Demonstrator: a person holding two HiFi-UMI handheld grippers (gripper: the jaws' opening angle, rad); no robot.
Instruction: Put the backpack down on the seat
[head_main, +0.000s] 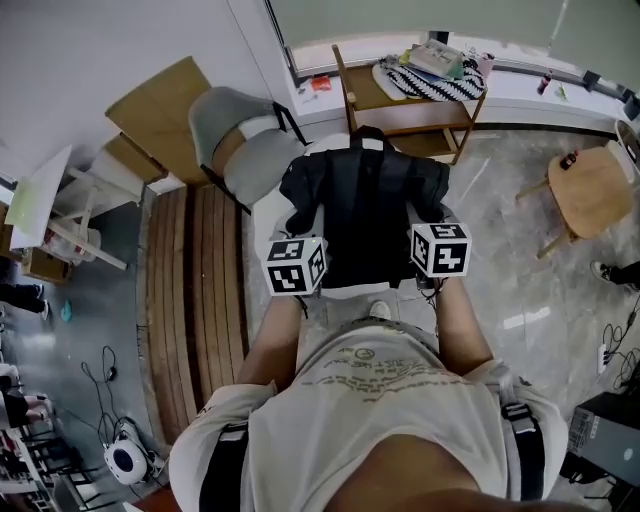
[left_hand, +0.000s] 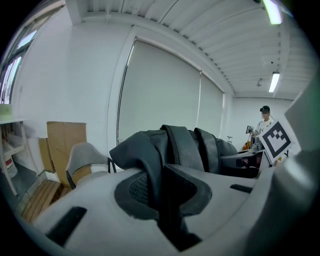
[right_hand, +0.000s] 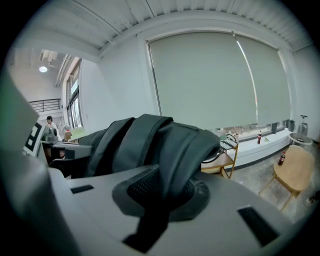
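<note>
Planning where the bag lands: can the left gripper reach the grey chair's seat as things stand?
Probably yes: the grey chair, seat bare, stands close ahead of the left gripper, which grips the backpack; nothing stands between.

No words can be read anywhere. Your T-shirt (head_main: 385, 375) carries faint lines of lettering across the chest, too small to make out. The left cube (head_main: 296, 265) and right cube (head_main: 441, 249) show black-and-white square markers, without letters.
</note>
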